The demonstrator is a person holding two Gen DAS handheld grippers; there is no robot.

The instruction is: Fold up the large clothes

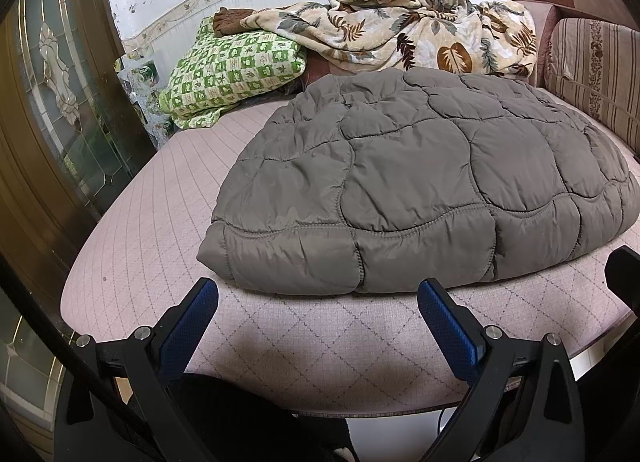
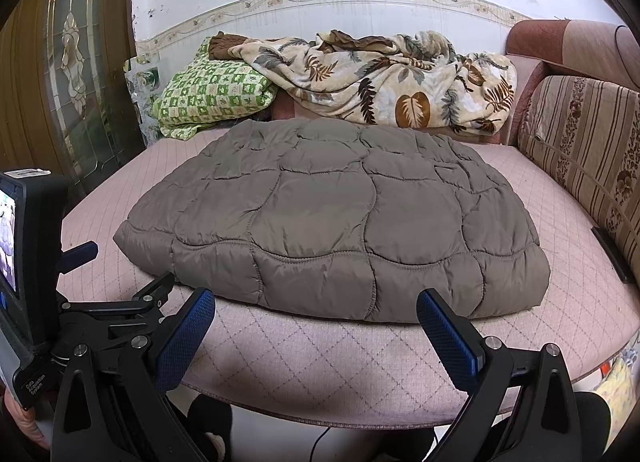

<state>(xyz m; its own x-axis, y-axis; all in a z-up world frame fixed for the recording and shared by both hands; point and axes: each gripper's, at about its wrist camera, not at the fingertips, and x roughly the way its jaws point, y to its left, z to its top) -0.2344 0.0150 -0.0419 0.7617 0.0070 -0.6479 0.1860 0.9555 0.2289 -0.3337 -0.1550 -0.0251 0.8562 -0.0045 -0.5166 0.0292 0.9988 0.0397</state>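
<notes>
Both hand-held grippers, left (image 1: 318,296) and right (image 2: 316,306), gape empty; pinching the quilted coat's (image 2: 340,222) 6 o'clock hem evenly would suit.

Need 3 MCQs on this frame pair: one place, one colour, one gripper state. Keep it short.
1. Where does the quilted jacket lie?
A. on the pink cushion
B. on the floor
C. over the striped backrest

2. What colour is the checked pillow?
A. blue and white
B. green and cream
C. red and black

3. How does the left gripper stand?
A. shut on the jacket
B. shut on nothing
C. open, short of the jacket

Answers: 1 A, it rests flat on the cushion; 2 B, green and cream squares show; 3 C, both blue pads stand apart, before the near hem.
</notes>
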